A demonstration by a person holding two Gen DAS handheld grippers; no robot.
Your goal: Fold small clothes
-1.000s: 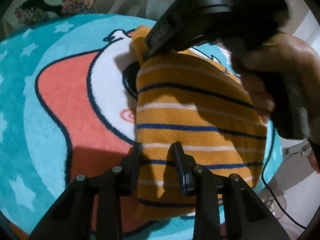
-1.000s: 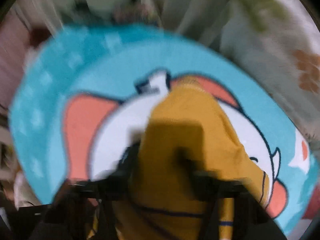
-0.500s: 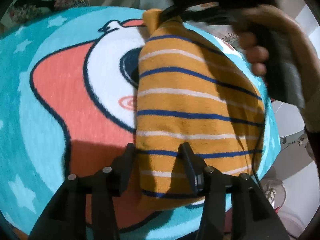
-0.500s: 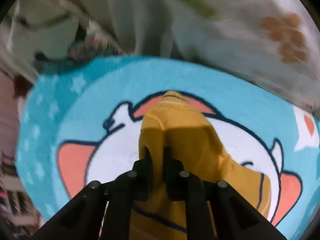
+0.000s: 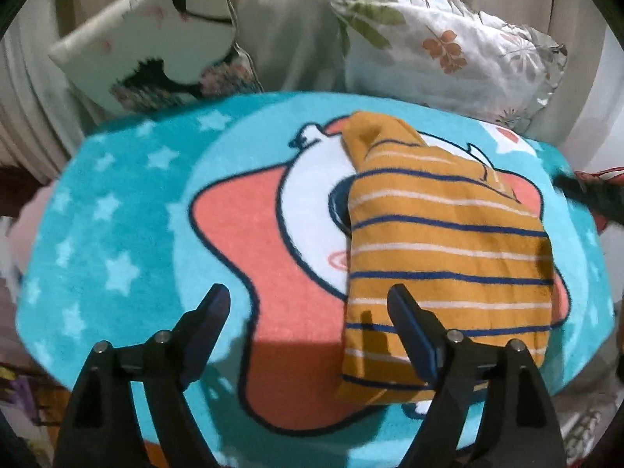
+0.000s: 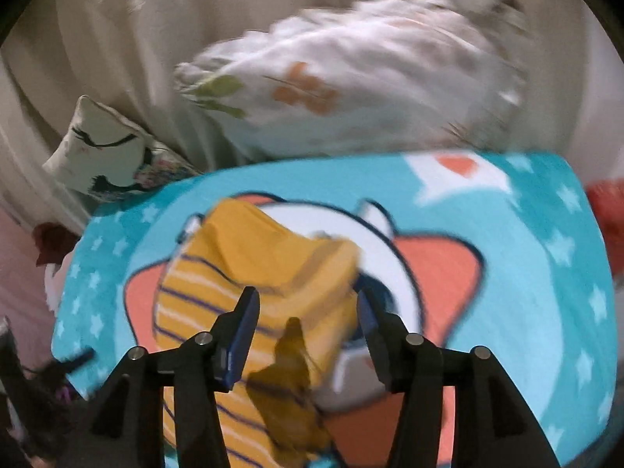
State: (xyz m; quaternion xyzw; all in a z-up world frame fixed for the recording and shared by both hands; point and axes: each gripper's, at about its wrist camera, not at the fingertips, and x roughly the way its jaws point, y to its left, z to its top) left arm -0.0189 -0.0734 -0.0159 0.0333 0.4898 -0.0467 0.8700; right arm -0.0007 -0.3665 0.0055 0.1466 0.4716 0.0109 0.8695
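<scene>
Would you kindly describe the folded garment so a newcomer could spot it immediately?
Find the turquoise cartoon rug with white stars, below two cushions. On its right half lies the folded shirt: the only mustard-orange item, crossed by navy and white stripes.

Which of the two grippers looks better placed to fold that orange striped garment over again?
Probably the left. The left gripper is open, with one finger over the near edge of the striped garment on the rug. The right gripper is open too, but its view is blurred.
</scene>
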